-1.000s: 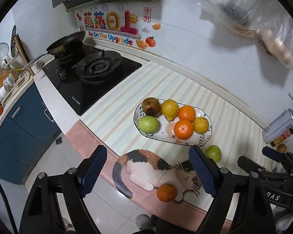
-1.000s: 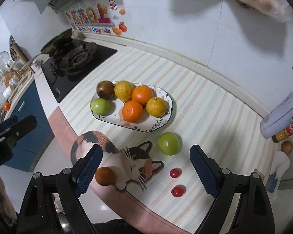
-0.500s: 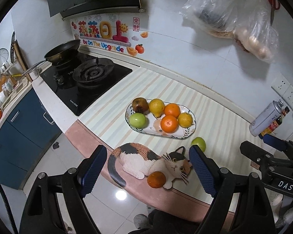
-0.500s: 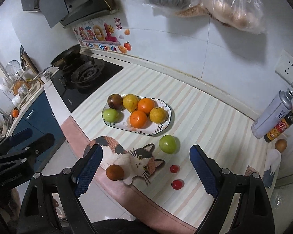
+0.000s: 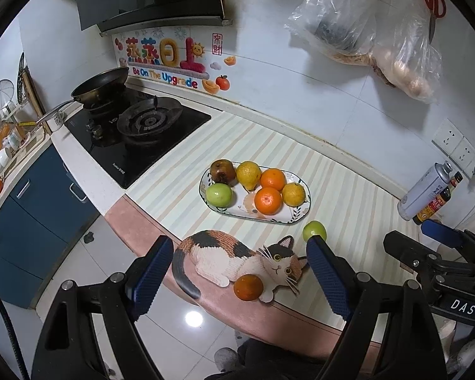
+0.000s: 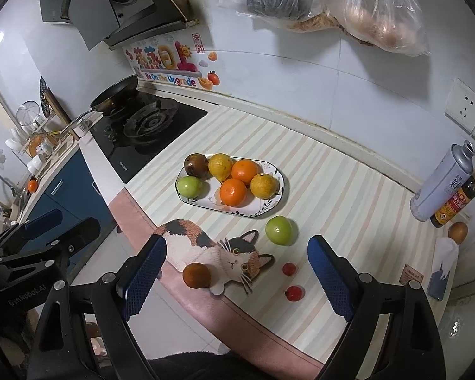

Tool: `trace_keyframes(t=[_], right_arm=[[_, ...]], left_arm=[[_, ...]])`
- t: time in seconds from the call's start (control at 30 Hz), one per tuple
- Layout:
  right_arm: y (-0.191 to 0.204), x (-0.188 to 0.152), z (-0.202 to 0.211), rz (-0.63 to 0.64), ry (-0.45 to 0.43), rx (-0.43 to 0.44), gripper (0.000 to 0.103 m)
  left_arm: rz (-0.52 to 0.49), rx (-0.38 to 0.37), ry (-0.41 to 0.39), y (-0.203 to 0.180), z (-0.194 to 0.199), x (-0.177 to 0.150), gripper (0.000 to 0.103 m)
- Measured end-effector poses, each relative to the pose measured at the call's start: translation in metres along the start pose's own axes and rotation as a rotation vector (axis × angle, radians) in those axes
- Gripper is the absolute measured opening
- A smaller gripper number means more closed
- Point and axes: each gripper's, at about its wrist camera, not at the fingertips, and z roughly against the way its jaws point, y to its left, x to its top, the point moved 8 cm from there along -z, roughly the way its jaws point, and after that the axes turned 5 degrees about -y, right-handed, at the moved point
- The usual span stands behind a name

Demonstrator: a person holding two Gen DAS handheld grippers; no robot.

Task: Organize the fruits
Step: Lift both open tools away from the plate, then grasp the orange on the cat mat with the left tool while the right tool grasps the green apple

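An oval patterned plate sits mid-counter and holds two oranges, two yellow fruits, a green fruit and a brown fruit. A loose green fruit lies just off the plate's near right end. On the cat-shaped mat at the counter's front edge rests a dark orange fruit. Two small red tomatoes lie right of the mat. My left gripper hovers open and empty above the mat. My right gripper is also open and empty, high above the front edge.
A gas hob with a pan is at the left. A spray can and a sauce bottle stand at the right by the wall. Plastic bags hang on the wall. Floor lies below the counter's edge.
Both grippers have risen and drawn back from the counter, so the plate and loose fruits look smaller and farther. Both stayed open. No fruit moved.
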Motion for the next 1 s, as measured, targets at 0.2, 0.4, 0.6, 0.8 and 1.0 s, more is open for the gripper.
trace_keyframes(t=[0.2,0.4,0.6,0.8,1.0], right_arm=[[-0.006,0.002,-0.009,-0.022,0.012,0.009,0.093],[-0.032,-0.008,-0.05,-0.094,0.092,0.01,0.093],[-0.074,-0.026,-0.104,-0.16,0.185,-0.029,0.093],[-0.112,-0.038,-0.164,-0.215,0.264,-0.059,0.093],[-0.123,-0.047,-0.229,-0.236,0.355,-0.037,0.093]], left_arm=[[0.0,-0.008,0.01,-0.004,-0.003,-0.001,0.086],[0.004,0.004,0.115,-0.004,-0.043,-0.013,0.103],[0.02,0.028,0.308,-0.001,-0.114,-0.055,0.103],[0.013,0.045,0.482,-0.002,-0.171,-0.104,0.103],[0.065,0.023,0.599,-0.006,-0.21,-0.134,0.103]])
